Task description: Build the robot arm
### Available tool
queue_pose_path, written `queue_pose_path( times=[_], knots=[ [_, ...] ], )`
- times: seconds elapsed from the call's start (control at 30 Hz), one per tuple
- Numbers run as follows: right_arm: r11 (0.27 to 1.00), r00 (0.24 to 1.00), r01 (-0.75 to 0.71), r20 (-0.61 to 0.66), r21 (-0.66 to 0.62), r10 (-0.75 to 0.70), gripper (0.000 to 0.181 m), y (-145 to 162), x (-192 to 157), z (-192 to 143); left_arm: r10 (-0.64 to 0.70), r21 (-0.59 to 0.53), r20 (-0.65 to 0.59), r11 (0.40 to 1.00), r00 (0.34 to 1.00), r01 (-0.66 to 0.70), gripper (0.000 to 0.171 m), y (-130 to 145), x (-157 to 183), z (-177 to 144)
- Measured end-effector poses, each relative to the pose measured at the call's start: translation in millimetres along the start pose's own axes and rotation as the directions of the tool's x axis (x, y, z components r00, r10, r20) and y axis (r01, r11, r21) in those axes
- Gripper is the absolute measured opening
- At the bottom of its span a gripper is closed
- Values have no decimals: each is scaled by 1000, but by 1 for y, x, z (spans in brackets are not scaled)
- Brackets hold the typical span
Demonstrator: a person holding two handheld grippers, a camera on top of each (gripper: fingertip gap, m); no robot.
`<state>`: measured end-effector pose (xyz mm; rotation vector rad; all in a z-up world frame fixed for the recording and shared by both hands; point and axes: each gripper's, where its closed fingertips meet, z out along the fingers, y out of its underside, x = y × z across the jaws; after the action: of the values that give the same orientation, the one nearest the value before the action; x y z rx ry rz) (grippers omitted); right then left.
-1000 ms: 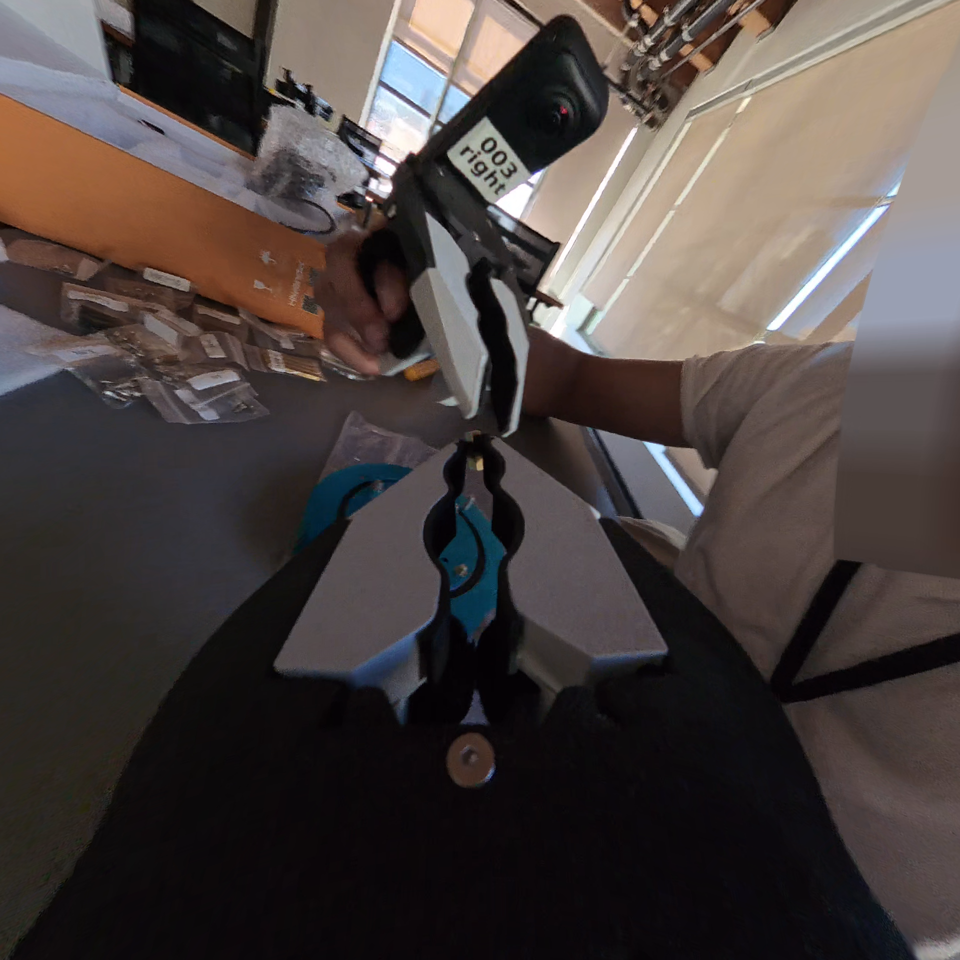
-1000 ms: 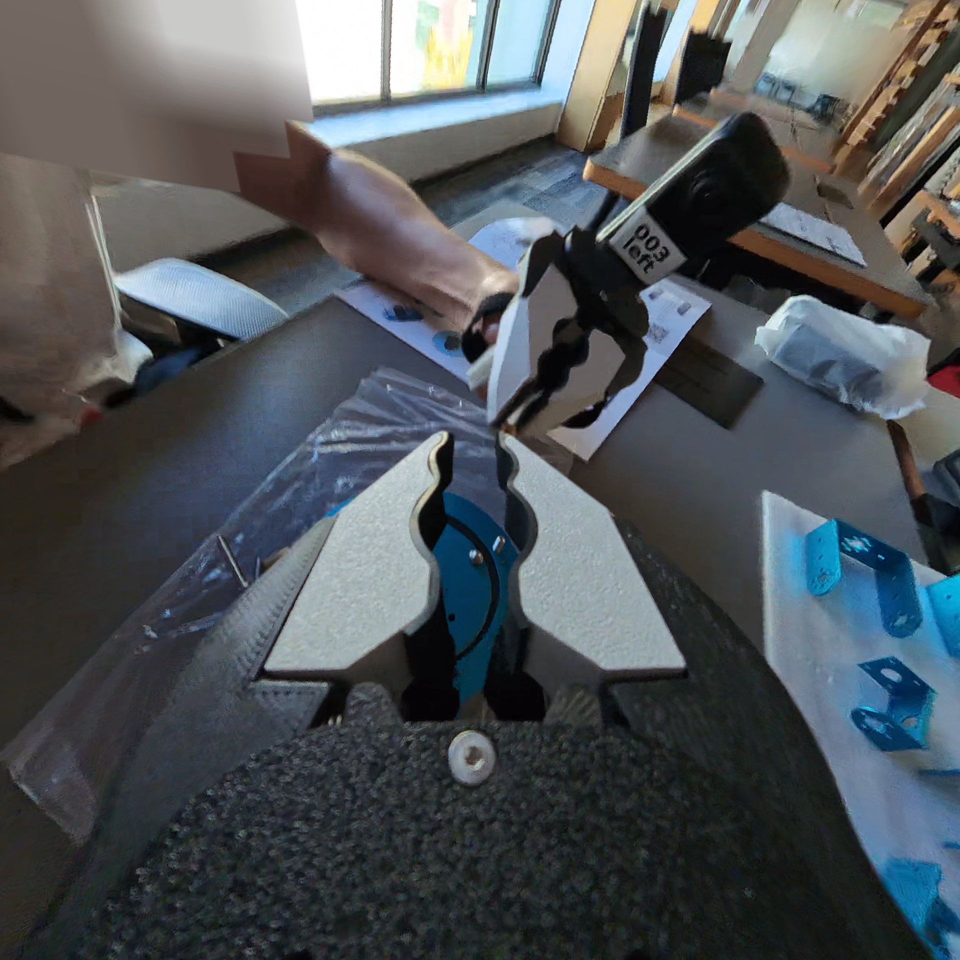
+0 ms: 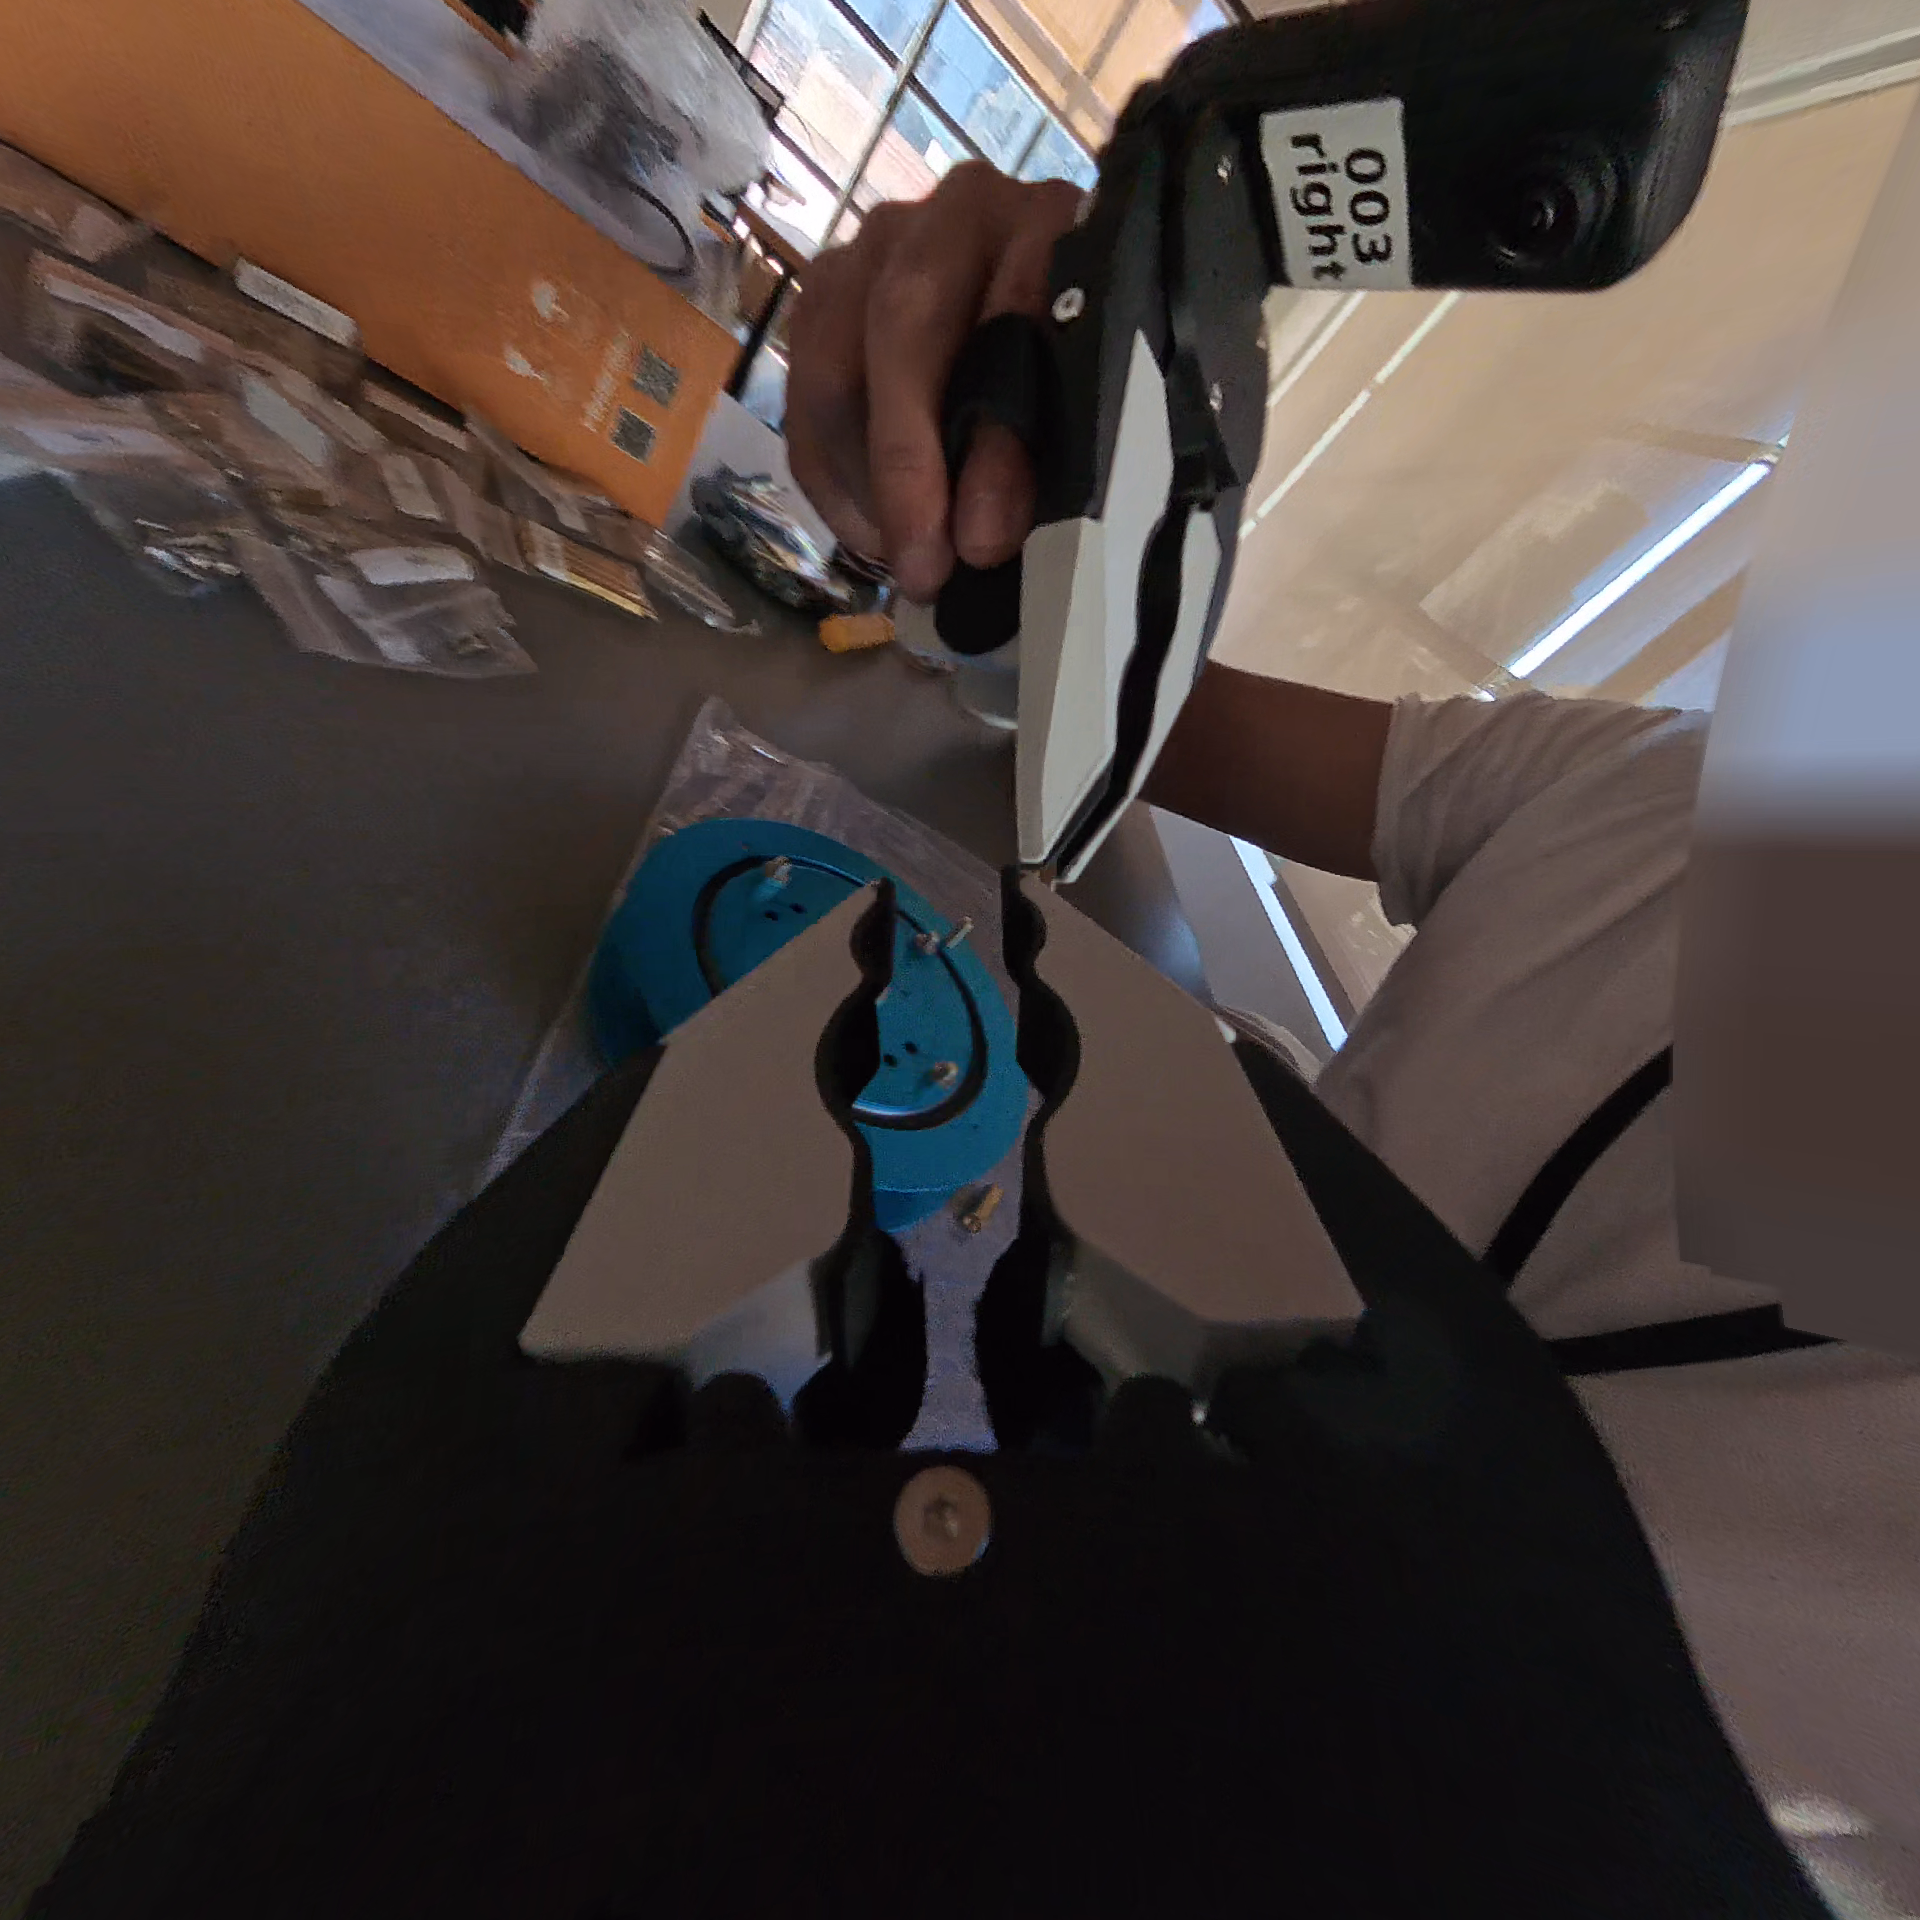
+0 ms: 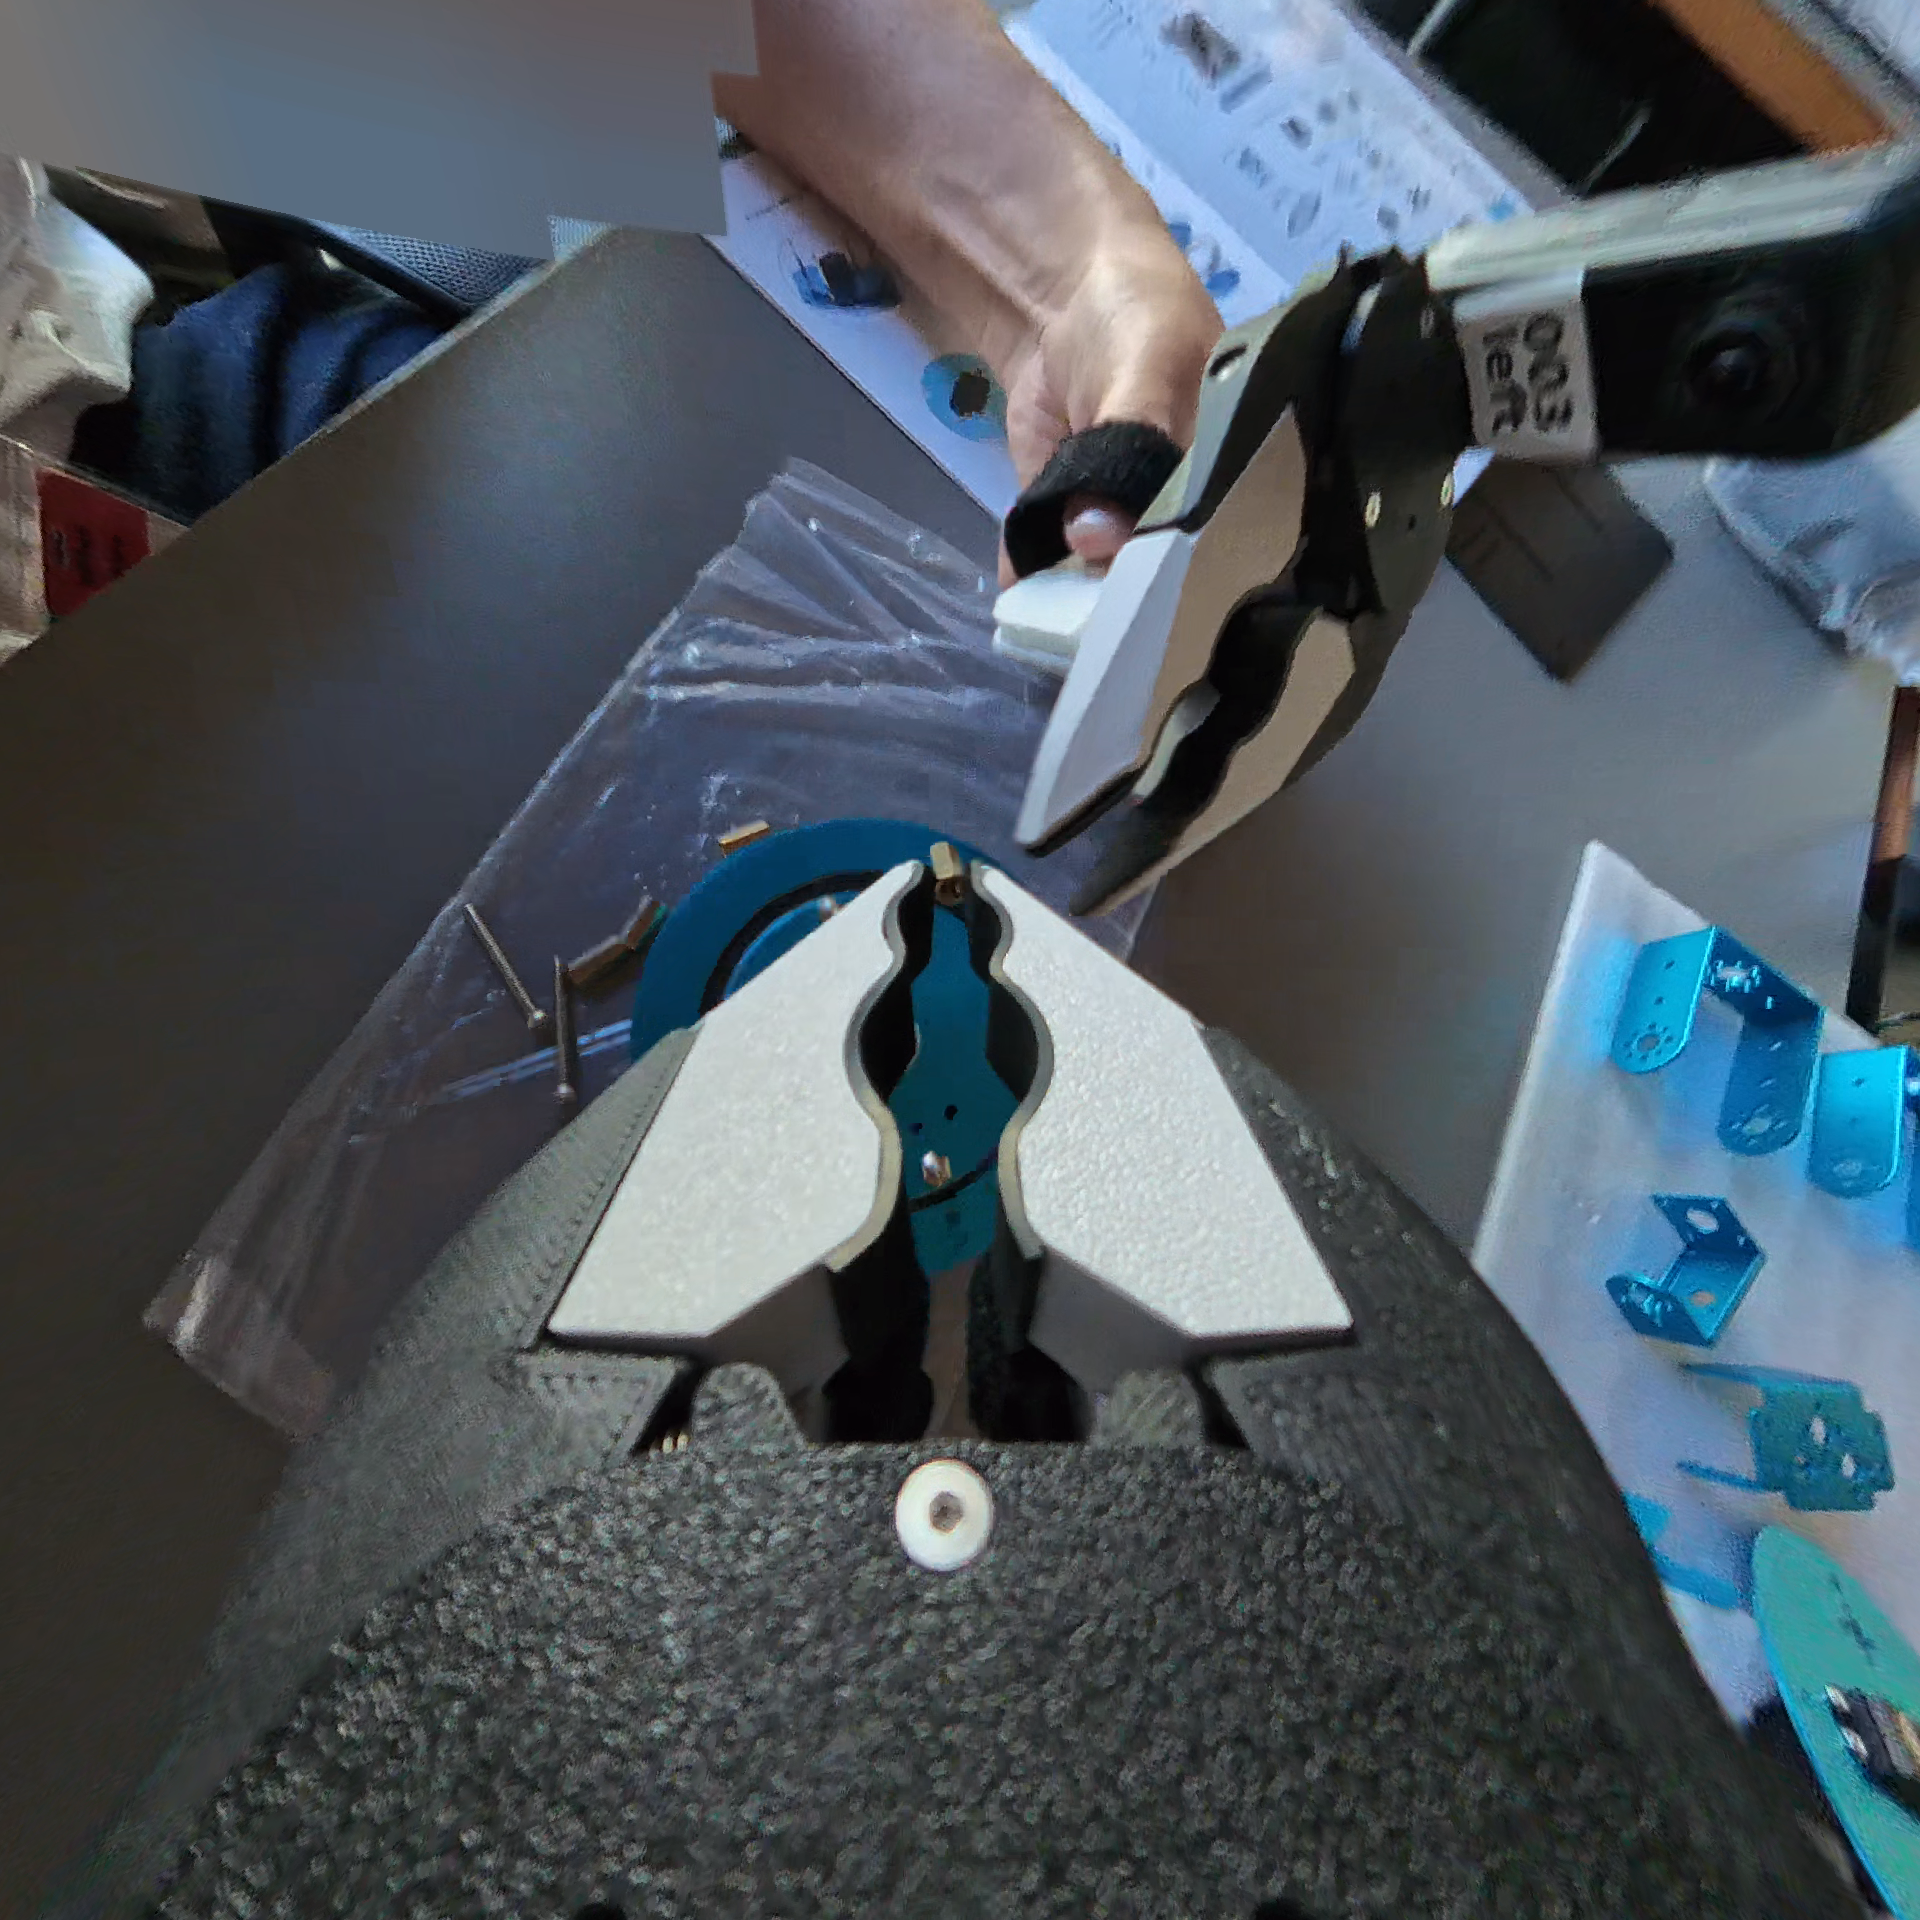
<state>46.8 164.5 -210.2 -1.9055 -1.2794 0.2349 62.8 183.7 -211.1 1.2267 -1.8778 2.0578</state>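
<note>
Right gripper [image 4: 943, 883] jaws pinch small brass standoff [image 4: 945, 871], upright above round blue metal disc [image 4: 686, 966]; left gripper [image 3: 940, 899] jaws spread, empty.

Each claw has two pale grey, grainy, wedge-shaped fingers with wavy black inner edges, set in a black textured body with one round screw head at its centre. The left claw [image 3: 940, 894] and the right claw [image 4: 945, 883] each carry a black camera with a white sticker. The person wears a white short-sleeved shirt [image 3: 1507, 935] with black straps, and a black finger loop [image 4: 1091, 488].
</note>
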Motion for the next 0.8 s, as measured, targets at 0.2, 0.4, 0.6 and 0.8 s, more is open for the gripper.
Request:
queue_pose_path(
  times=[0.2,0.4,0.6,0.8],
  knots=[
    [914,975,-110,135,-392,175,5,29,16,3,208,-150,256,973,944,-174,19,9,-45,-25],
    [838,976,-57,147,-543,161,5,40,29,23,260,-281,295,943,920,-177,11,27,-49,-24],
    [824,990,-16,109,-567,93,5,42,34,29,311,-322,284,922,907,-216,10,34,-46,-15],
    [821,991,-6,108,-571,82,5,40,32,32,298,-294,270,931,916,-216,10,31,-42,-11]
  ],
)
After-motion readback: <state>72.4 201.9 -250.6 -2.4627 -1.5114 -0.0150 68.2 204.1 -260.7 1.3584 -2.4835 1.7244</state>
